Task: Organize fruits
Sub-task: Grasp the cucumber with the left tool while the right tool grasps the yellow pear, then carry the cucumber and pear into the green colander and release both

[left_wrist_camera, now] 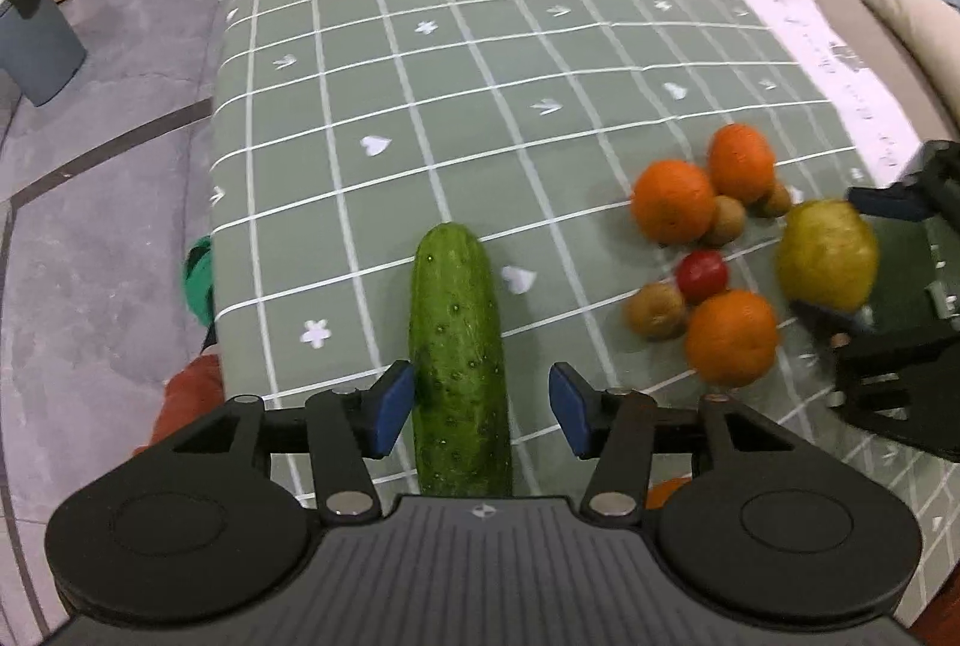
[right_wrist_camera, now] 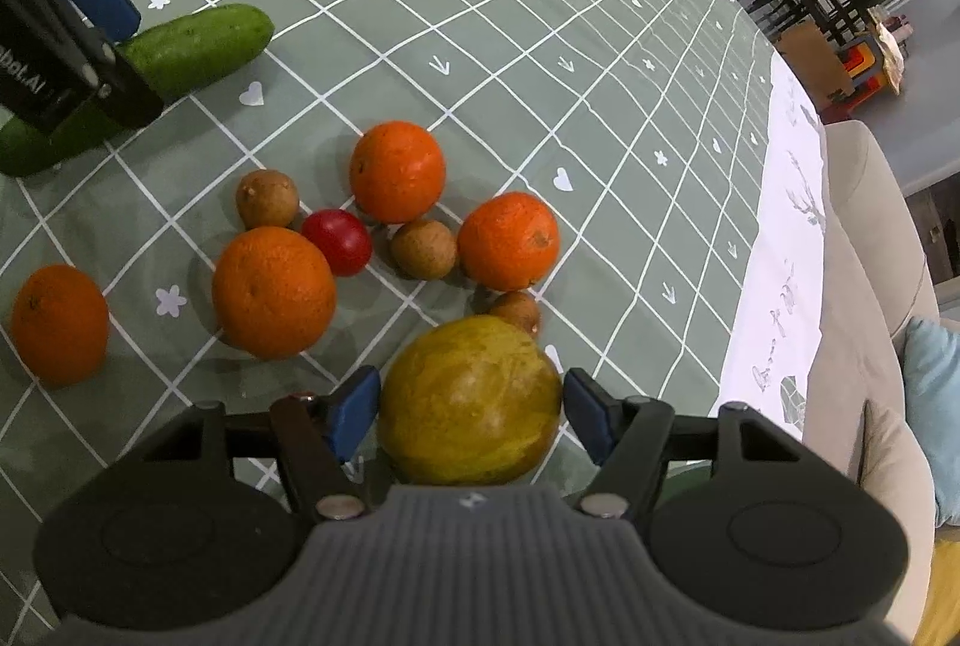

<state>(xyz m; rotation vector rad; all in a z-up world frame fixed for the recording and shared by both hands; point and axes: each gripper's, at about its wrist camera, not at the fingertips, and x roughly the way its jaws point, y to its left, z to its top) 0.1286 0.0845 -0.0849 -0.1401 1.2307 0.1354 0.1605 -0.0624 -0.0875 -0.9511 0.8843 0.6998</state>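
I am judging the sorting to be at an early stage: most of the fruit is sitting loose in one cluster on the green checked tablecloth [right_wrist_camera: 600, 64], and I am seeing no bowl or tray in either view to receive it.

My right gripper [right_wrist_camera: 471, 415] is carrying the big yellow-green fruit [right_wrist_camera: 471, 400], low in the centre of the right wrist frame. The blue pads [right_wrist_camera: 354, 406] are sitting against both its flanks, so I am reading the jaws as closed on it, about as wide as the fruit itself. Its skin is mottled yellow with green streaks and an orange blush. In the left wrist frame it is showing blurred at the right edge.

My left gripper [left_wrist_camera: 480, 409] is straddling the cucumber [left_wrist_camera: 459, 358] in the lower centre of its frame. The jaws are standing well open; the left pad is looking close to or just touching the skin, the right pad is clearly apart from it. The cucumber is dark green, pimpled, lying flat and pointing up the frame.

Left to handle, as I am judging it: four oranges [right_wrist_camera: 273, 292], a small red fruit [right_wrist_camera: 336, 241], and three brown, rough-skinned small fruits [right_wrist_camera: 423, 247], all huddled mid-frame in the right wrist view, several of them touching.
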